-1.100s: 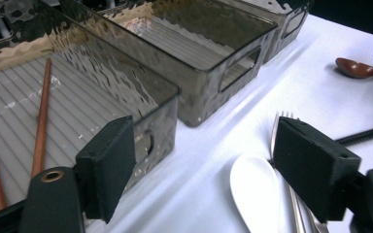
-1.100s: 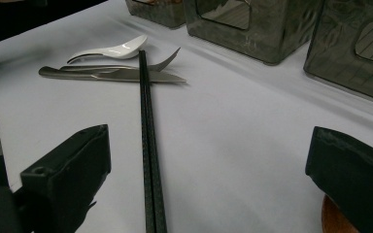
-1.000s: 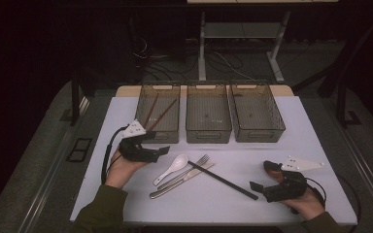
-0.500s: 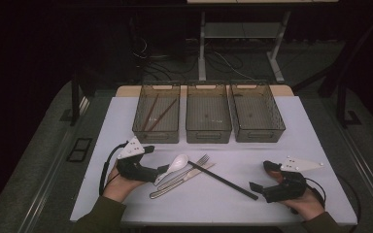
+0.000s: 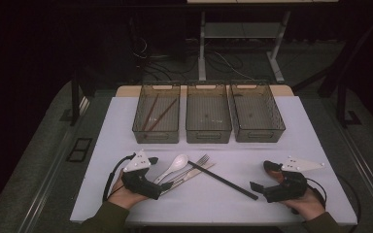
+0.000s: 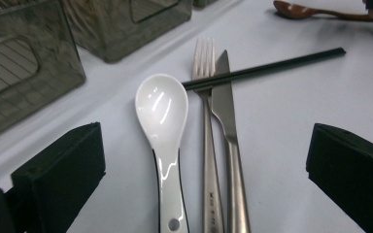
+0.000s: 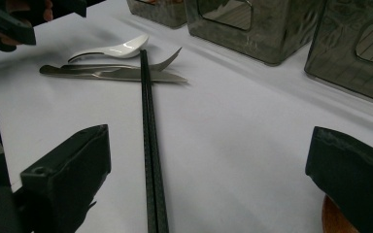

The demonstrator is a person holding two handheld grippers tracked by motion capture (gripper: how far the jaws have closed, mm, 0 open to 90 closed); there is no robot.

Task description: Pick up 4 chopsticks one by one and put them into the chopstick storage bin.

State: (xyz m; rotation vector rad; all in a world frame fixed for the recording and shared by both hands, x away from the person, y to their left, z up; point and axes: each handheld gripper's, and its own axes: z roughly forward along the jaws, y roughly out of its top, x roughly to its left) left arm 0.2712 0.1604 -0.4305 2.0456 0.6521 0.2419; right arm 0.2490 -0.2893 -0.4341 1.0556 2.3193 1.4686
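Left gripper (image 5: 162, 187) low over the table (image 5: 272, 145), jaws just opened wide, nothing pinched; the white spoon (image 6: 162, 126) lies flat between them, handle toward the gripper, untouched by the pads. Just beside the spoon: fork (image 6: 208, 141), then knife (image 6: 229, 141), with black chopsticks (image 6: 267, 69) crossing both. Right gripper (image 5: 262, 177) rests near the chopsticks' other end, jaws apart, empty. Three bins (image 5: 209, 136) stand beyond.
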